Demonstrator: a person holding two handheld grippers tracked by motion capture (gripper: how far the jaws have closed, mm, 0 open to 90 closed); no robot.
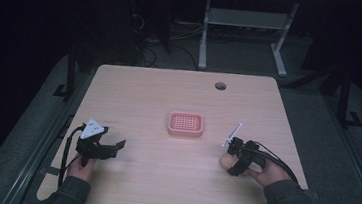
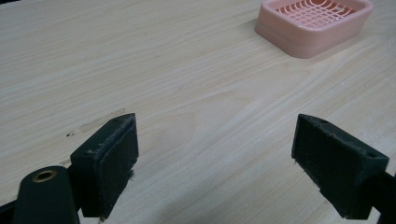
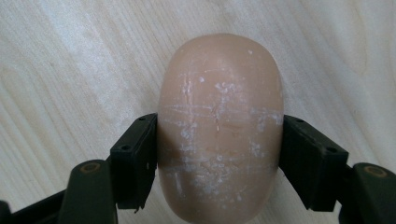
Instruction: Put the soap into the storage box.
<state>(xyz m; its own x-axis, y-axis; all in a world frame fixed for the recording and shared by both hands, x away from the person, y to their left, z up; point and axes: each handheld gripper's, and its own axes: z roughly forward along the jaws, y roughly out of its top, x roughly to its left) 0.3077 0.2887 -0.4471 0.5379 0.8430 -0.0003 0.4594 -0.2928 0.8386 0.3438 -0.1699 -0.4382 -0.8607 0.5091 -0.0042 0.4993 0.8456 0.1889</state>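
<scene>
gripping a tan oval bar of soap (image 3: 219, 130) from both sides, the right gripper (image 3: 219, 154) has its two black pads pressed flat against the bar's flanks – the soap lies on the wooden table (image 1: 169, 96) near its right front edge. the left gripper (image 2: 215, 158) sits spread wide over bare wood with nothing between its pads. a pink slotted soap dish (image 1: 185, 124) rests mid-table, between the two hands – well apart from the soap.

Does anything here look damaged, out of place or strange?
The soap bar, clamped between the right gripper jaws, has white scratches and scuffs across its top. The pink soap dish sits empty and square on the table. Nothing is spilled.
</scene>
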